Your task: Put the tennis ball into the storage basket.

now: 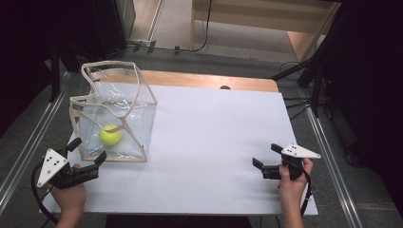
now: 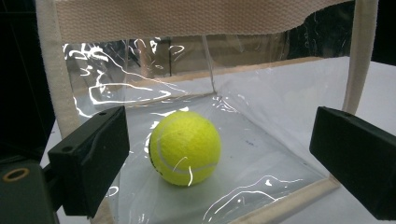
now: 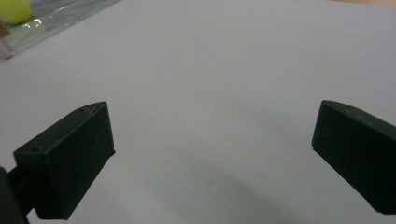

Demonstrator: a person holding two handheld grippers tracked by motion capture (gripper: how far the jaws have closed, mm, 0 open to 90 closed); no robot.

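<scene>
Noted: ball (image 1: pixel 110 135) inside clear bag (image 1: pixel 138 124) at table's (image 1: pixel 214 142) left, bag upright, mouth up. Left gripper (image 1: pixel 88 152) at bag's near side, jaws wide; right gripper (image 1: pixel 267 156) well apart, jaws wide.

Overhead light falls evenly on the white counter (image 1: pixel 214 142), while the surroundings sink into darkness. Bright glare streaks the clear plastic bag (image 2: pixel 140 88). Claw edges near the lens look soft.

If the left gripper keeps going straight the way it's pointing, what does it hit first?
Most likely the clear bag's near wall, with the ball just behind it inside. The left gripper is open and close to that wall.
</scene>
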